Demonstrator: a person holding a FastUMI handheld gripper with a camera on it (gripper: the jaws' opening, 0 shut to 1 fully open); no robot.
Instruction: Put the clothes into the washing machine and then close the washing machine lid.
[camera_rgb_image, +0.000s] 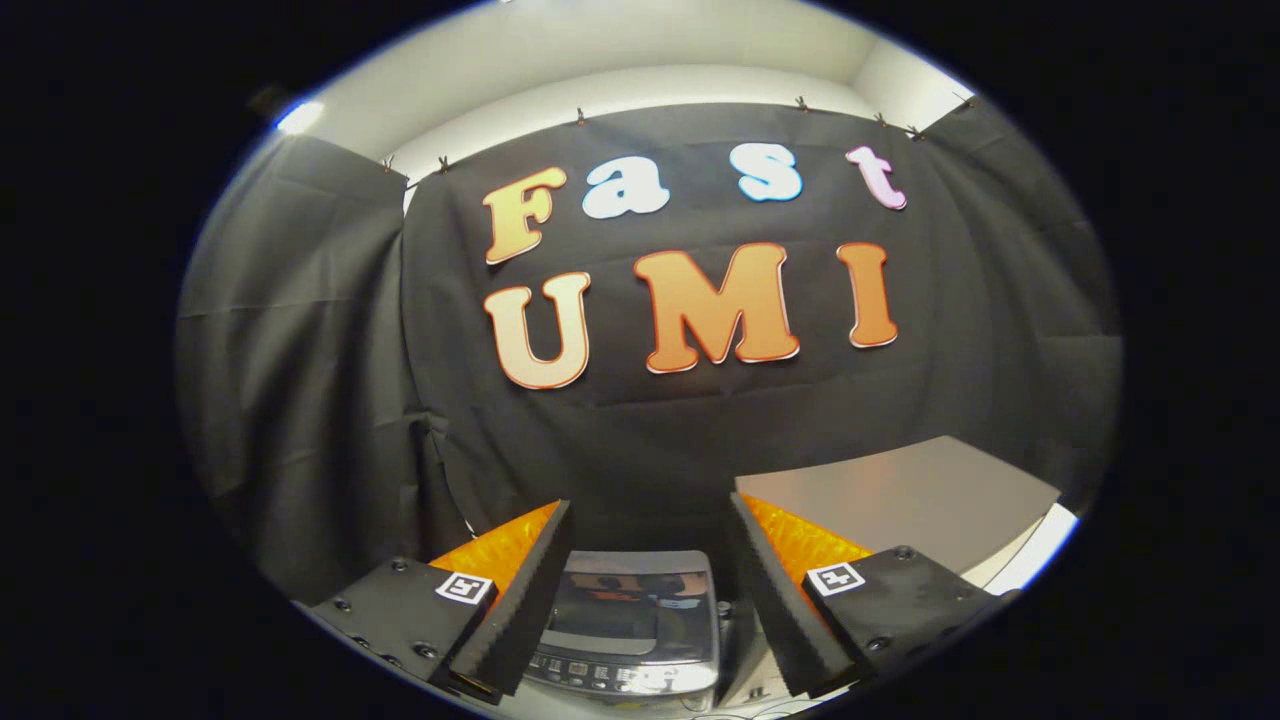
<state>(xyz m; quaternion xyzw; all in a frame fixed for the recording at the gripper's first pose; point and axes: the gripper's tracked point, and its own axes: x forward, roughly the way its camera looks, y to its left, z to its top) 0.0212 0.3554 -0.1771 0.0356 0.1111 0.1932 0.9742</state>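
Washing machine (633, 620) lid glossy (it mirrors shapes); grey table (905, 500) smooth, matt; wall cloth

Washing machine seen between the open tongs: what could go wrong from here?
1. The tongs are open and hold nothing, and no clothes are visible; going straight to the washing machine would probably skip loading.
2. Its lid looks shut; it likely needs opening first.
3. The grey table stands close beside the machine; a swing may hit it.

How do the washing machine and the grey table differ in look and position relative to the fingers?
The washing machine sits low between the open gripper's fingers, while the grey table lies beyond the right finger, off to the side. The machine's closed lid is glossy and reflective with a button panel along its near edge; the table top is matte, plain and bare. Both stand before the black cloth wall.
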